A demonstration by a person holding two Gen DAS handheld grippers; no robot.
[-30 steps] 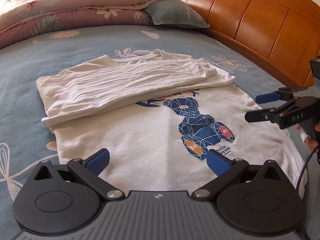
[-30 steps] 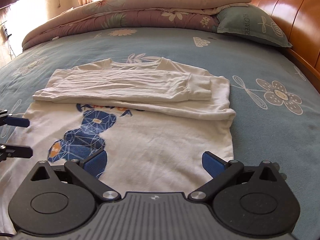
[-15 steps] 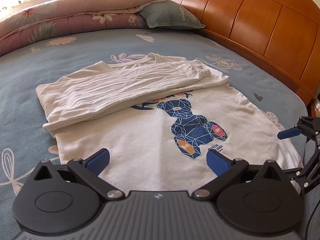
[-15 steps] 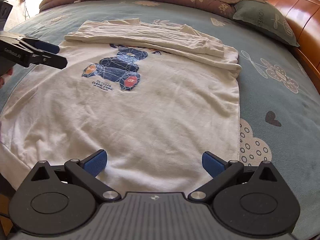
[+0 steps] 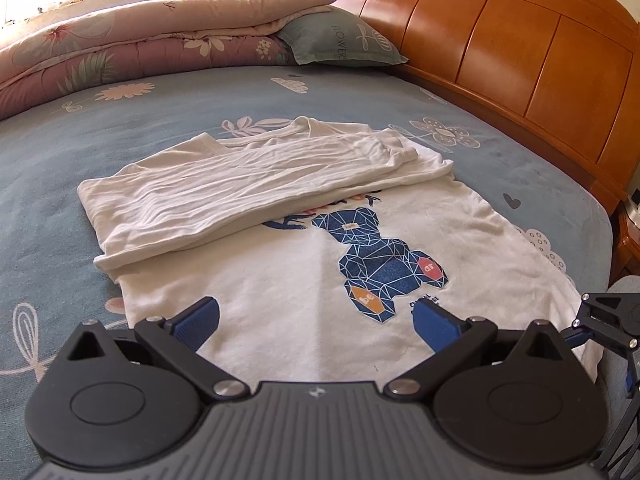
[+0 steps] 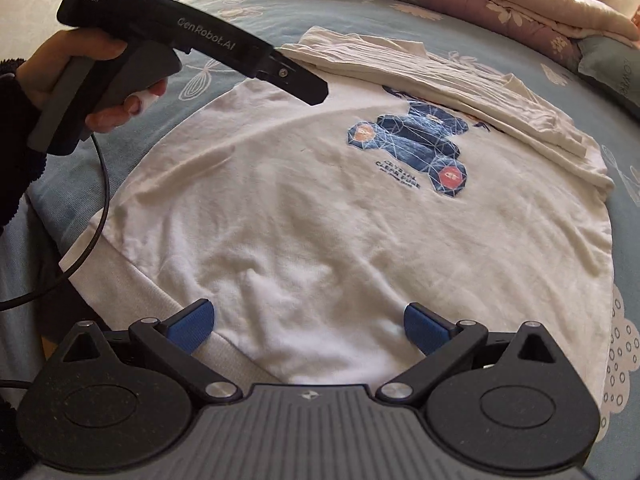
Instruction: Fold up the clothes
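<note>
Now both jaws wide; right gripper (image 6: 306, 326) over shirt (image 6: 320, 232) hem.

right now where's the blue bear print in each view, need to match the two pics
Left wrist view: the bear print sits right of centre, just beyond the right fingertip.
Right wrist view: the bear print sits upper right of centre, lying sideways.
Shared landmark: the folded sleeves across the shirt's chest.

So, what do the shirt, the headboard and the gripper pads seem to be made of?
Shirt: soft white knit, probably cotton; it creases finely, and the hem is ribbed in the right wrist view. Headboard: wood, orange-brown, glossy lacquer; light reflects off its panels. Left gripper pads: blue, matte, with a fine ribbed texture, perhaps rubber.
</note>
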